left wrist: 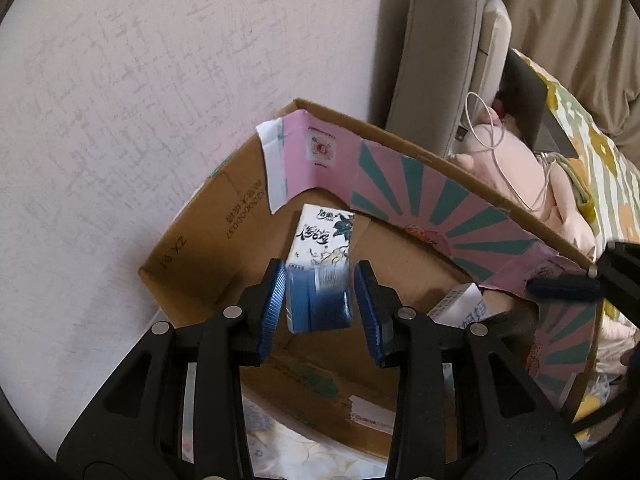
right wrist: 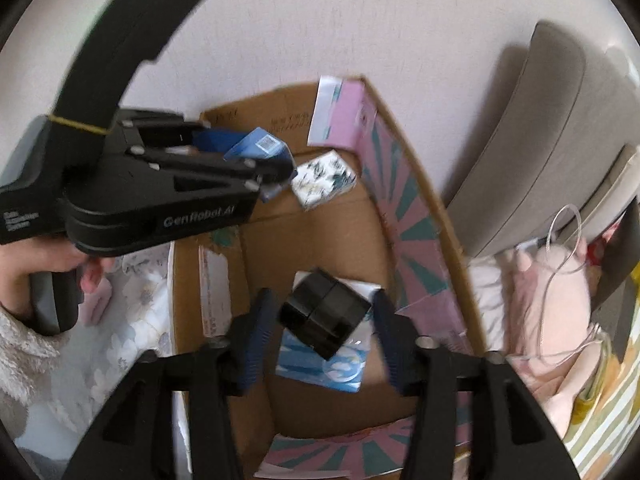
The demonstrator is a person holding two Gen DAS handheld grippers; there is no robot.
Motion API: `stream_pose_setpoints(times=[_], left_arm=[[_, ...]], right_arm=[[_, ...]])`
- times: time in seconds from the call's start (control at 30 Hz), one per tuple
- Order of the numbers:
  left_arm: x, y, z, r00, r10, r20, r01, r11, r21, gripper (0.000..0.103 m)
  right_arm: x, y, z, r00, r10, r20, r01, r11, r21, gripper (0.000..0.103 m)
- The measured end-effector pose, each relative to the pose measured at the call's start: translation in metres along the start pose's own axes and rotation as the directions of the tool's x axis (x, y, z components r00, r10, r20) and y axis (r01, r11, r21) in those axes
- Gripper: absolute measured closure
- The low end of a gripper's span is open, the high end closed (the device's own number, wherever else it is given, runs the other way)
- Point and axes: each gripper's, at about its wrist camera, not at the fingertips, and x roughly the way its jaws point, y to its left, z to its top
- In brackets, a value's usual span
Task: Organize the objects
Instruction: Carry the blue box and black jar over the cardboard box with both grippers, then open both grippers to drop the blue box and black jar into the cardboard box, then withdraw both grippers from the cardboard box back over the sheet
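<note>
At the far left of the right wrist view a hand [right wrist: 24, 272] in a fuzzy pale sleeve grips the handle of the left gripper [left wrist: 320, 266], which points down into the far corner of an open cardboard box [left wrist: 192, 248]. Between its blue pads sits a carton [left wrist: 320, 256], blue at the near end and white with an inked flower print at the far end. One pad lies against the carton and the other shows what may be a thin gap, so I cannot tell whether it is clamped.

Further right, my right gripper [right wrist: 323, 296] hangs over the box floor with its jaws spread wide. A black cube-shaped box [right wrist: 324, 312] sits tilted between them, touching neither pad, on top of a blue and white packet [right wrist: 340, 372]. A pink and teal sheet [right wrist: 412, 248] lines the box's right wall. Beyond it stand a grey cushion [right wrist: 532, 140] and a pink plush toy [right wrist: 552, 292].
</note>
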Motion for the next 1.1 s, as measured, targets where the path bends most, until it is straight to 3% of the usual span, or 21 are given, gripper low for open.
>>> stream_pose_setpoints(times=[0.07,0.1,0.13,0.17,0.47,0.73,0.87,1.0,1.1], left_arm=[[-0.006,0.0,0.0,1.0,-0.02,0.012,0.02,1.0,-0.003,0.059],[-0.008,-0.001,0.0,1.0,-0.015,0.016,0.015,1.0,0.0,0.027],[-0.009,-0.001,0.0,1.0,-0.005,0.016,0.005,1.0,0.008,0.004],[-0.01,-0.002,-0.001,1.0,0.001,0.016,-0.001,1.0,0.013,0.0],[-0.023,-0.001,0.009,1.0,0.003,0.008,-0.003,1.0,-0.008,0.0],[-0.056,-0.003,0.016,0.998,0.0,0.061,0.002,0.999,-0.035,0.0],[-0.09,-0.001,0.014,0.994,0.007,0.109,0.0,0.998,-0.065,0.0],[-0.142,0.011,-0.009,0.982,0.043,0.184,-0.023,0.994,-0.109,0.0],[-0.188,0.02,-0.026,0.962,0.091,0.259,-0.051,0.986,-0.156,0.0]], right_arm=[[0.0,0.002,-0.002,1.0,-0.003,0.014,0.003,1.0,0.0,0.012],[-0.001,0.002,-0.003,1.0,-0.002,0.026,0.002,1.0,0.002,0.01],[-0.003,0.002,-0.005,0.999,0.001,0.033,-0.002,1.0,0.009,0.01],[-0.004,0.002,-0.006,0.999,0.002,0.037,-0.002,1.0,0.013,0.01],[-0.012,0.006,-0.011,0.999,-0.024,0.04,0.023,1.0,0.019,0.01],[-0.031,0.012,-0.013,0.998,-0.028,0.064,0.027,1.0,0.015,0.01],[-0.049,0.019,-0.012,0.995,-0.021,0.093,0.021,1.0,0.01,0.01],[-0.073,0.031,-0.01,0.991,0.002,0.136,-0.002,1.0,-0.005,0.01],[-0.095,0.046,-0.007,0.983,0.011,0.184,-0.005,0.999,-0.036,0.01]])
